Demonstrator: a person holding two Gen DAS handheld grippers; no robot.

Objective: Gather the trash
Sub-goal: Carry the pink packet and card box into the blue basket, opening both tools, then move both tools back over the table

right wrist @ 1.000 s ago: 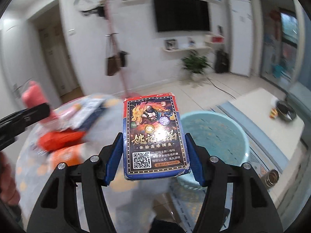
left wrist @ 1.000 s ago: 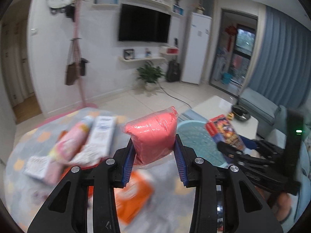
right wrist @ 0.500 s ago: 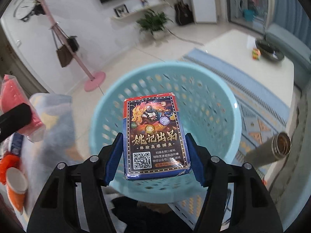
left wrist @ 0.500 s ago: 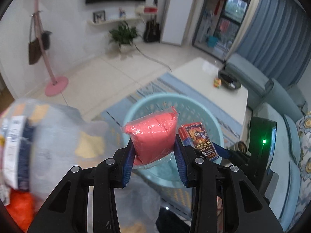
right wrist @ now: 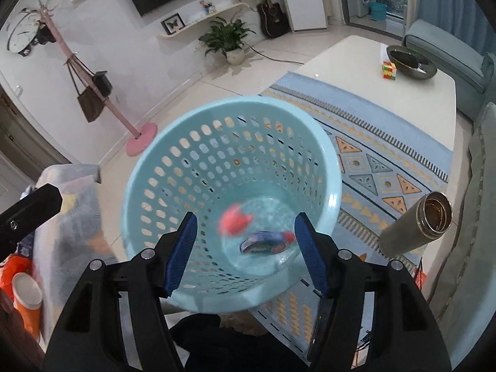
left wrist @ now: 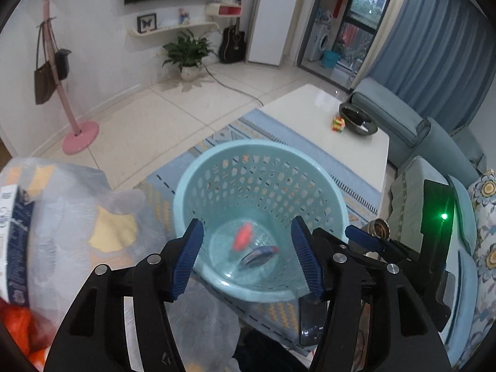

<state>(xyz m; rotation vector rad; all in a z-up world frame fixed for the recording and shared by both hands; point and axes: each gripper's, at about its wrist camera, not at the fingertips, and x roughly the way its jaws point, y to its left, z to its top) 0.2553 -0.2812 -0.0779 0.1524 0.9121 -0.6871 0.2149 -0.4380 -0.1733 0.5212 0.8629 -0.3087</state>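
Note:
A light blue perforated basket (left wrist: 217,183) (right wrist: 148,161) stands on the rug below both grippers. In its bottom lie a red packet (left wrist: 243,237) (right wrist: 234,218) and a blue card box (left wrist: 259,255) (right wrist: 266,241), both blurred. My left gripper (left wrist: 248,257) hangs over the basket's near rim, its jaws opening with nothing between them. My right gripper (right wrist: 245,249) is open and empty above the same basket. One blue fingertip (left wrist: 361,238) of the right gripper shows in the left wrist view. A black finger (right wrist: 31,209) of the left gripper shows at the right wrist view's left edge.
A cloth-covered table (left wrist: 62,210) at the left carries more trash: a white-and-blue box (left wrist: 15,241), orange wrappers (left wrist: 18,331) and an orange cup (right wrist: 26,300). A metal flask (right wrist: 415,226) stands right of the basket. Beyond are a white coffee table (left wrist: 310,117), a sofa and a pink coat stand.
Both grippers swung from the table to above the basket and tilted down. The left let go of the red packet and the right of the card box; both now lie in the basket.

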